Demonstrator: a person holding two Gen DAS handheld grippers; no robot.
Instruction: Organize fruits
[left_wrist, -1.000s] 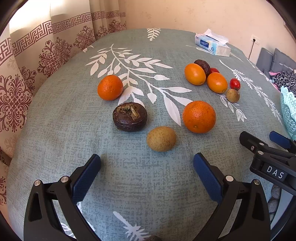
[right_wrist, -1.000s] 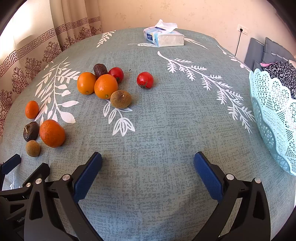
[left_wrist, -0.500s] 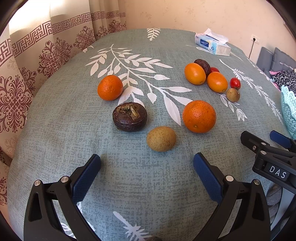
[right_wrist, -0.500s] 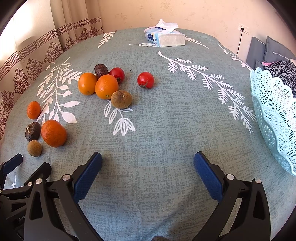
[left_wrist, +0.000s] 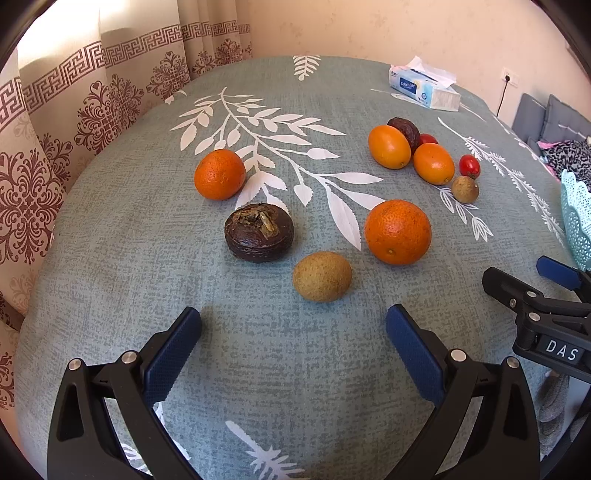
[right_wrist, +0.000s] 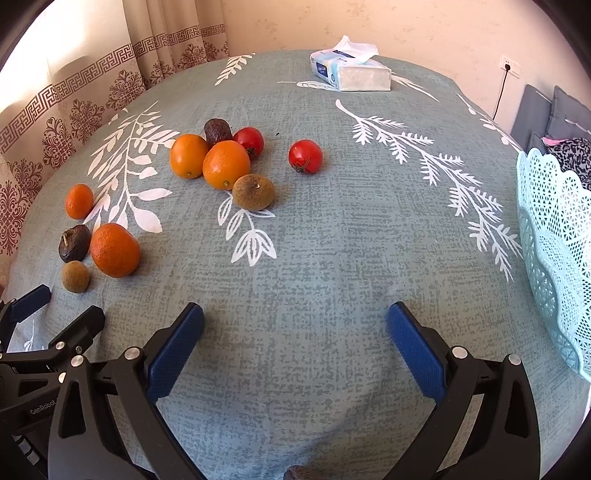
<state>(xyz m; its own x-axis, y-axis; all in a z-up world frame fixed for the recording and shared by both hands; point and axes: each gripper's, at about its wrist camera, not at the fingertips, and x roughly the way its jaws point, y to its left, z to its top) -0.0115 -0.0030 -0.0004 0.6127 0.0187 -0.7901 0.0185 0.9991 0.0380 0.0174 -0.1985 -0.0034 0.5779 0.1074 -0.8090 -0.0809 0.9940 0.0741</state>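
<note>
Since the earlier frames both views have shifted only slightly; no fruit has moved. The left gripper (left_wrist: 293, 334) and right gripper (right_wrist: 295, 334) hover with jaws wide apart and empty. The fruit lies loose on the cloth-covered tabletop (right_wrist: 332, 258): a brown kiwi (left_wrist: 321, 276) nearest the left gripper, a wrinkled dark fruit (left_wrist: 259, 232) and a pebbled orange (left_wrist: 398, 232) behind it, more far right. The lattice plastic basket (right_wrist: 554, 236) stands at right, no fruit visible inside. Risk, as judged: round, smooth-skinned fruit may roll off-centre under closing jaws.
</note>
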